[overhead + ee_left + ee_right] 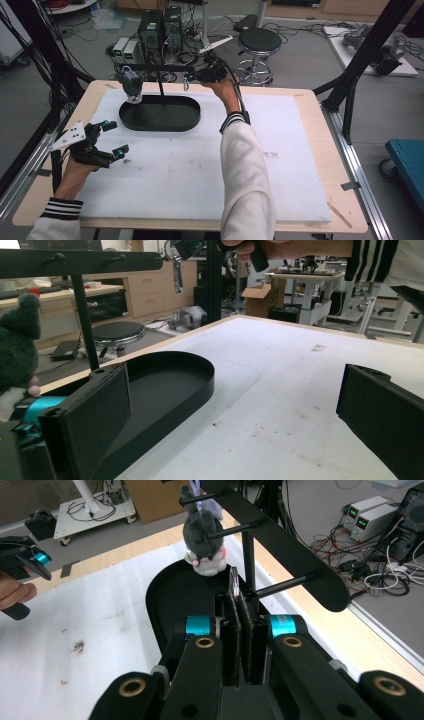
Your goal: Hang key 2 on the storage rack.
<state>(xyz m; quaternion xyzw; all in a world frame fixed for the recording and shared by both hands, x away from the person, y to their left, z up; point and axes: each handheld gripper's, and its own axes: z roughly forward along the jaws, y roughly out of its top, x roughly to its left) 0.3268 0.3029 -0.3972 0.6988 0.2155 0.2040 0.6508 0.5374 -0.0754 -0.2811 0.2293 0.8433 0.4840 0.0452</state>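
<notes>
High view: right tool (189,79) outstretched (jaws closed).

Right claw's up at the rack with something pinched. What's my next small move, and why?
Probably ease the right claw toward the bare peg just ahead: it is shut on a thin ring, and the plush toy already hangs from a farther peg.
</notes>
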